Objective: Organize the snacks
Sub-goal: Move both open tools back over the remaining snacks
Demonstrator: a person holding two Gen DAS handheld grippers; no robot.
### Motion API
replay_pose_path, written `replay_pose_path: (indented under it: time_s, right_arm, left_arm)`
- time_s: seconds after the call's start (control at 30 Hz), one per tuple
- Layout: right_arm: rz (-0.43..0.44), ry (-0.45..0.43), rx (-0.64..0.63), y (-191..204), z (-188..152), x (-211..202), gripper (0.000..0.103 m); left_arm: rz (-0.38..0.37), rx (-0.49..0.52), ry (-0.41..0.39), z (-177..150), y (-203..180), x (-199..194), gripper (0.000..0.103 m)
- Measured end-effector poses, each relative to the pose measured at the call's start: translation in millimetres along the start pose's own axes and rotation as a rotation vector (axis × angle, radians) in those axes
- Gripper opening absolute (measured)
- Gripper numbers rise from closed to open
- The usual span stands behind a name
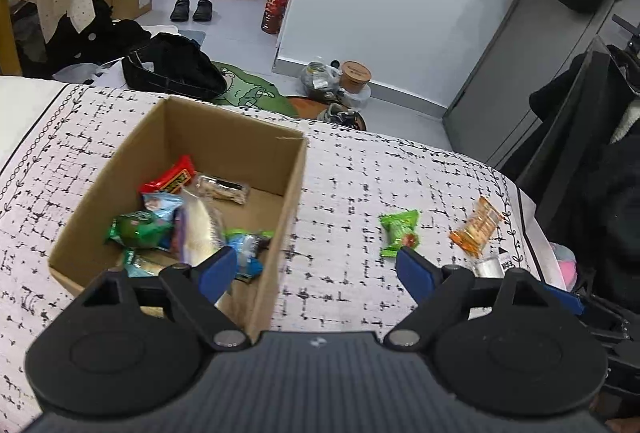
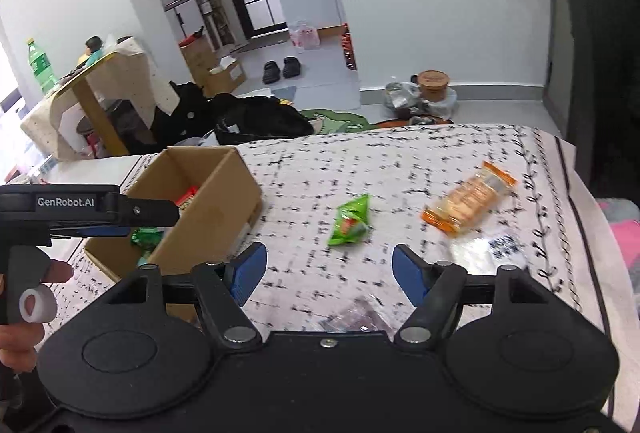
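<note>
the cardboard box [image 1: 224,137] sits open-topped on the black-and-white patterned cloth [image 1: 360,173], already holding a heap of wrapped snacks: a red packet [image 1: 168,179], a clear-wrapped bar [image 1: 222,188], green and light-blue wrappers and a pale crinkled bag. outside it on the cloth lie a small bright green packet [image 2: 349,221] with a red mark, and farther right an orange see-through pack of biscuits [image 2: 468,199], well apart from the box. the left gripper [image 1: 316,267] hangs over the box's near corner, jaws spread wide with nothing between them. the right gripper [image 2: 326,271] is likewise spread and empty, above the cloth just short of the green packet.
</note>
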State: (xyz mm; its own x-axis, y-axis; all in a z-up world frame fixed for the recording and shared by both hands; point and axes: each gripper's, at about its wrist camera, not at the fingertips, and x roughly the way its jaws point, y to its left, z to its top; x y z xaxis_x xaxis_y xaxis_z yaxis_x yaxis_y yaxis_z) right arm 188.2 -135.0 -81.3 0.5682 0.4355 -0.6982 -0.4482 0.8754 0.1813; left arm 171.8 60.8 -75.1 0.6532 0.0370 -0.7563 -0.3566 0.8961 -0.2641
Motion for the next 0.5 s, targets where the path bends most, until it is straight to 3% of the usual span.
replay_pose_path:
  time_s: [0.5]
  right_arm:
    - [-0.087,0.003,0.053,-44,-22,-14,0.075]
  left_arm:
    - [-0.052,0.027,0.062,-26,-40,25,0.086]
